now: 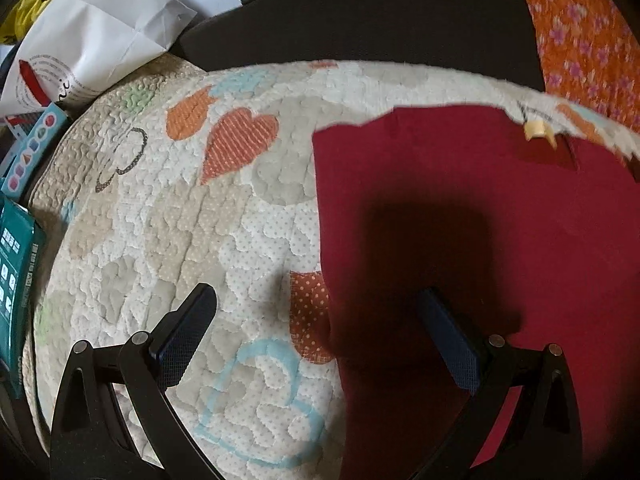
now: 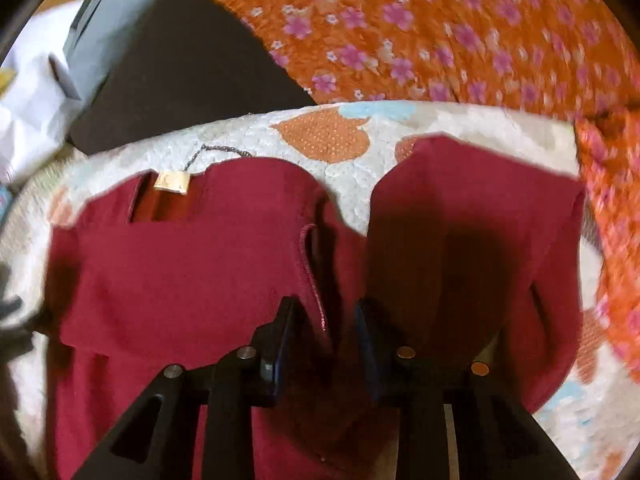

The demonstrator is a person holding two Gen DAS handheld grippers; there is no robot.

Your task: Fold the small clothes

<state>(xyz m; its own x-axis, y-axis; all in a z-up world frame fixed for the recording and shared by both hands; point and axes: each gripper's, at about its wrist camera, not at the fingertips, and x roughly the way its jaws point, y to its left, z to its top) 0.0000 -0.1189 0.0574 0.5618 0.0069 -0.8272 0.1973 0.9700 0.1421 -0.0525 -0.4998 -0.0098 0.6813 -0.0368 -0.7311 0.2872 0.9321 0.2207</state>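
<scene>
Quilt under red garment; paper bag nearby; left jaws wide, right jaws narrow, both empty.

Right claw slightly parted over dark red garment on heart-patterned quilt; tan tag at neckline.

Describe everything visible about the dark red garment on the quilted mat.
The dark red knit garment lies mostly flat on the cream heart-patterned quilted mat. It looks soft and matte, with a corded seam running down its middle. A small beige paper tag on a grey string sits at its neck opening. One part on the right is folded up. The right gripper hovers over its middle, jaws slightly apart, gripping nothing.
</scene>
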